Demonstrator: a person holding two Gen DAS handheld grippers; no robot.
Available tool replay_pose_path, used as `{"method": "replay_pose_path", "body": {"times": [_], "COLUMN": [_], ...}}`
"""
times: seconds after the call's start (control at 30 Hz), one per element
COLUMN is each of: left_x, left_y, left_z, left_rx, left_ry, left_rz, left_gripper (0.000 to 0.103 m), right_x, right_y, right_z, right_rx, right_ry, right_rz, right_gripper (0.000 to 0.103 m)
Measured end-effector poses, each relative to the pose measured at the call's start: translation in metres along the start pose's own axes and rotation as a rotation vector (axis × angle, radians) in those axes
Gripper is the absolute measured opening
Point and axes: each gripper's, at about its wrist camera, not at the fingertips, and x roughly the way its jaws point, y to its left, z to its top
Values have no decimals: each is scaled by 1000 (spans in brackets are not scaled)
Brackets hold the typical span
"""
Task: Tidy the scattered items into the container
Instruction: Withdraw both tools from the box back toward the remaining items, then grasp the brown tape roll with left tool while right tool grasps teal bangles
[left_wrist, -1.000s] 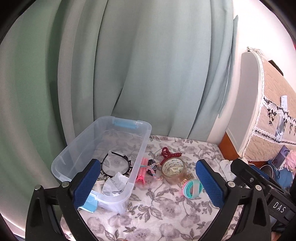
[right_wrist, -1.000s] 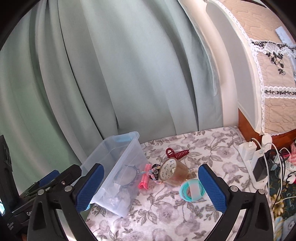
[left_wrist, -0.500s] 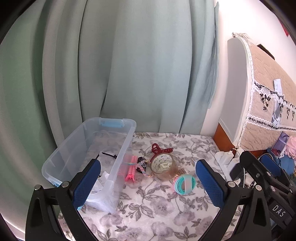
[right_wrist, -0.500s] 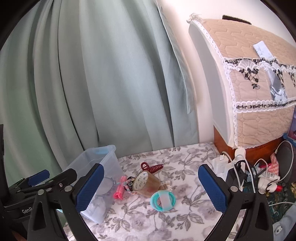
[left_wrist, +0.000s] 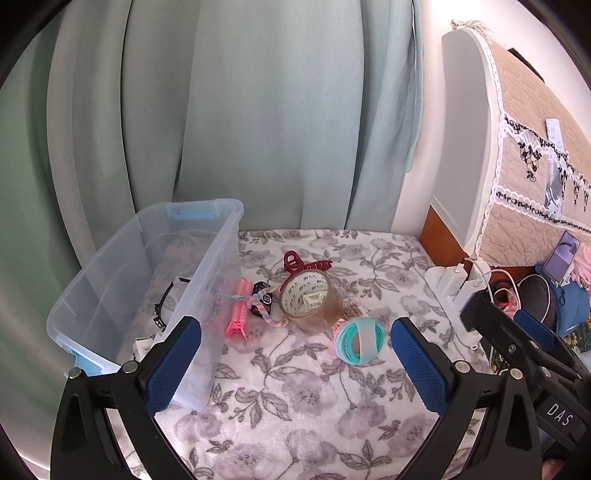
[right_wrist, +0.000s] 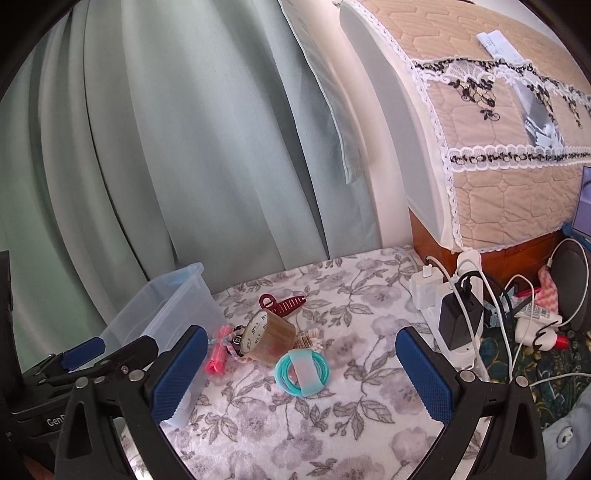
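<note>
A floral-patterned blanket (left_wrist: 295, 406) covers the surface, with pale green curtains (left_wrist: 258, 110) hanging behind at 12 o'clock. A quilted, lace-trimmed cover (right_wrist: 498, 155) drapes furniture at 2 o'clock, above a power strip (right_wrist: 458, 325) with chargers. The clear plastic container (left_wrist: 221, 258) sits at 9 o'clock; the scattered items lie just beside it: pink clip (left_wrist: 238, 310), tape roll (left_wrist: 310, 301), red claw clip (left_wrist: 304, 263), teal hair ties (left_wrist: 360, 341). The left gripper (left_wrist: 295, 369) and right gripper (right_wrist: 301, 373) hover spread wide, empty
</note>
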Motion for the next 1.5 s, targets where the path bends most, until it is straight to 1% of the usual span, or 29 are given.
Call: {"method": "replay_pose_path", "body": {"times": [0.2,0.47,0.63,0.7,0.8,0.87,0.97,1.17,1.33,1.5], "left_x": [31,66,89,97,110,116,127,154,171,182], "left_y": [0,2,4,5,5,6,7,9,10,5], "left_z": [-13,-26,-32,-33,-34,-33,-28,-20,-19,-15], "left_rx": [-16,-34,-41,-36,-20,-15,-7,0,-13,25], "left_ry": [69,120,171,190,216,214,219,260,283,276], "left_rz": [-30,-81,-130,-145,-143,-141,-143,-120,-139,-158], "left_gripper": [102,102,102,102,102,102,102,102,102,101], "right_x": [25,52,69,76,87,94,102,121,135,148], "right_y": [-14,-27,-35,-37,-39,-39,-40,-43,-45,-41], "right_z": [-14,-27,-33,-36,-40,-43,-45,-48,-54,-59], "right_rx": [24,32,41,43,44,39,49,53,55,31], "right_ry": [80,138,175,203,240,260,273,318,362,395], "right_rz": [-4,-25,-16,-13,-9,-9,-8,-18,-19,-9], "right_gripper": [103,103,103,103,103,103,103,103,103,103]}}
